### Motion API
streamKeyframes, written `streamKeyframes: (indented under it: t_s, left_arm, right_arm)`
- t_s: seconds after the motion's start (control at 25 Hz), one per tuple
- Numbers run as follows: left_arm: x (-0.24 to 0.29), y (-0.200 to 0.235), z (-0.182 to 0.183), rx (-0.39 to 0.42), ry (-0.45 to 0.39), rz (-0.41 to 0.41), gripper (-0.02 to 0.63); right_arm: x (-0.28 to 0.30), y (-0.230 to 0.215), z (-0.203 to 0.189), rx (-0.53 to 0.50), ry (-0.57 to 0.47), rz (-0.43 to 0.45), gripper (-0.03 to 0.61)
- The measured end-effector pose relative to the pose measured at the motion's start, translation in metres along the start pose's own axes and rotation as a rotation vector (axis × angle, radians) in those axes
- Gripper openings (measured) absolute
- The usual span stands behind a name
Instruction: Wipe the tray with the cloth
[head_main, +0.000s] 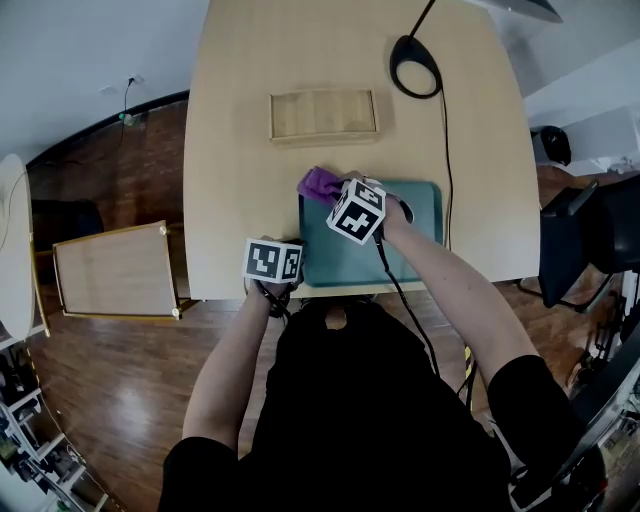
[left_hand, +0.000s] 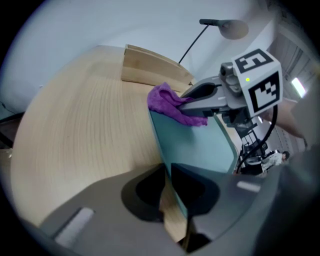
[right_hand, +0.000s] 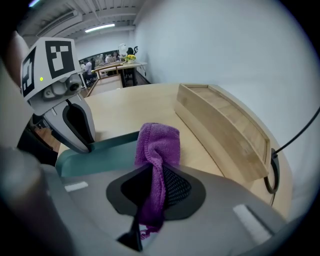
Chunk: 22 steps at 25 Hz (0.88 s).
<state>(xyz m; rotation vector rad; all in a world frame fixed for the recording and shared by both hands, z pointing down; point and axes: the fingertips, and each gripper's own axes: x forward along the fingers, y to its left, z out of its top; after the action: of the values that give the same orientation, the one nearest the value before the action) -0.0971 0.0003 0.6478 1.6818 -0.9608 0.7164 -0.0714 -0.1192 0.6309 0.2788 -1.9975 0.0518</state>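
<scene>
Now left gripper (left_hand: 168, 175) jaws clamp tray (head_main: 420, 232) edge; right gripper (right_hand: 156, 176) jaws pinch cloth (head_main: 318, 183).

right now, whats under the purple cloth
The cloth, pinched in the right gripper, sits over the teal tray at its far left corner and a bit of table. The corner's rim beneath is covered.

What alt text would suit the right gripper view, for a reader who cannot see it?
The right gripper holds a purple knitted cloth between its shut jaws, at the edge of a teal plastic tray. The left gripper grips the tray's rim at the left; a shallow wooden box lies at right on the light wooden table.
</scene>
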Motion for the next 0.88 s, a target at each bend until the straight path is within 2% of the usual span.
streamKeyframes:
  t_s: [0.08, 0.2, 0.36, 0.64, 0.88]
  left_arm:
    - [0.0, 0.001, 0.0, -0.025, -0.004, -0.003, 0.063]
    - [0.0, 0.002, -0.001, -0.063, -0.013, -0.022, 0.06]
    - [0.0, 0.003, -0.001, -0.051, -0.01, -0.007, 0.06]
    - [0.001, 0.005, 0.002, -0.043, -0.037, 0.032, 0.06]
    - [0.002, 0.007, 0.002, -0.049, -0.052, 0.052, 0.058]
  right_arm:
    - [-0.002, 0.004, 0.001, 0.009, -0.003, 0.02, 0.051]
    - [-0.007, 0.028, -0.004, 0.024, -0.011, 0.096, 0.052]
    - [-0.014, 0.075, -0.008, 0.015, -0.014, 0.195, 0.052]
    - [-0.024, 0.127, -0.02, 0.043, -0.007, 0.268, 0.051]
    - [-0.038, 0.174, -0.038, -0.042, 0.024, 0.384, 0.051]
